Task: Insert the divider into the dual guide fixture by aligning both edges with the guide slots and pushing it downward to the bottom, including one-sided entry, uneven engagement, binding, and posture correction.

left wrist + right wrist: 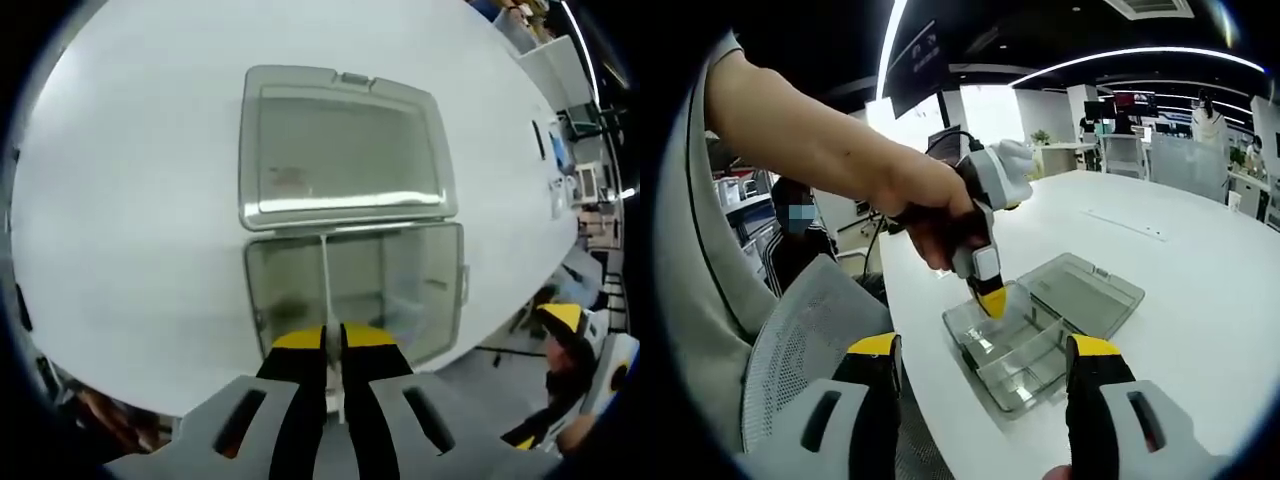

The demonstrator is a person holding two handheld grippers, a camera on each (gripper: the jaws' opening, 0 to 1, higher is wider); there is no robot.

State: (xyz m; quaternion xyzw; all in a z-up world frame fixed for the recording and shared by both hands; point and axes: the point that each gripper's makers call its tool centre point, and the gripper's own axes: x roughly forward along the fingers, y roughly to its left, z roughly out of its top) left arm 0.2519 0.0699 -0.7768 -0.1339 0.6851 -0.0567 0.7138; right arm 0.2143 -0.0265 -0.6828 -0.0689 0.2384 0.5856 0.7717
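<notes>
- Where the white surface [130,200] spreads widest, in the left gripper view, it carries a clear plastic box near the middle; in the right gripper view the same surface [1200,270] runs from 6 o'clock up toward 2 o'clock.
- Beside the surface's near edge in the right gripper view, a grey mesh chair [805,340] sits at 8 o'clock.
- At the centre of the left gripper view lies the dual guide fixture [420,290], a clear box with its hinged lid [340,145] folded flat open toward 12 o'clock.
- Lower centre in the right gripper view, the fixture [1025,355] rests near the surface's edge, lid [1085,292] open toward 2 o'clock.
- Standing on edge inside the fixture is the divider [326,285], a thin clear panel running from 12 to 6 o'clock.
- Closed on the divider's near edge, the left gripper [334,345] has its yellow-tipped jaws nearly together; seen from the right gripper view, a hand [930,215] holds the left gripper [992,300] pointing down into the fixture.
- Spread wide and holding nothing, the right gripper [985,365] hangs above the surface's near edge, short of the fixture.
</notes>
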